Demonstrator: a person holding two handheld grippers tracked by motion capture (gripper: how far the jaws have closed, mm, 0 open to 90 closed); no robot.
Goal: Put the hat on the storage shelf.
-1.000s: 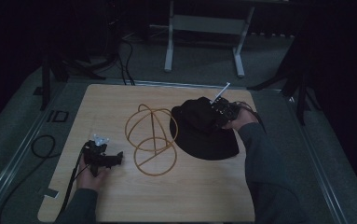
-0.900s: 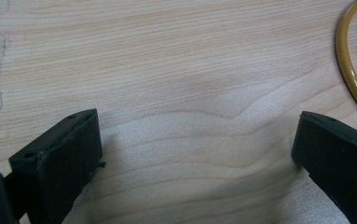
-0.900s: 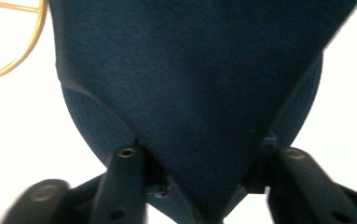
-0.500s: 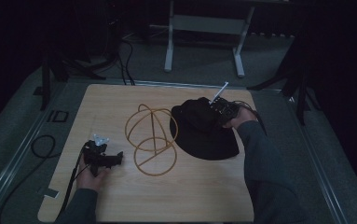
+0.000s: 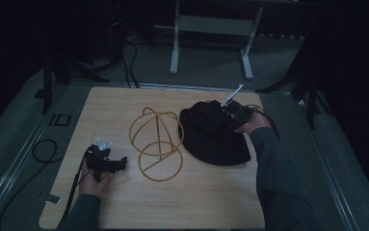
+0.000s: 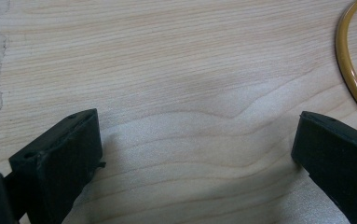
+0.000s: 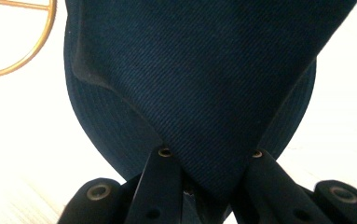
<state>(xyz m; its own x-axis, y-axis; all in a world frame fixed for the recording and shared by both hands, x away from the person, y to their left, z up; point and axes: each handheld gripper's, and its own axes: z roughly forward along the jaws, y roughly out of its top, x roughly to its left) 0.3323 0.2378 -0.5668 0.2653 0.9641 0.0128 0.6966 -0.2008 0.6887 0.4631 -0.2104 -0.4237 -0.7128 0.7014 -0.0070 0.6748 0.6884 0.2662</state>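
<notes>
The high view is running dim overall: the room beyond the table (image 5: 124,202) is sinking into near black, and only the pale wooden top is catching usable light. Detail there is reading soft and slightly grainy. The left gripper view is showing bright, even lighting, with wood grain in sharp focus and soft shadows spreading under the near jaws, which are blurring slightly. The right gripper view is overexposing the table to near white, while the dark hat (image 7: 199,88) is keeping its weave crisp.
</notes>
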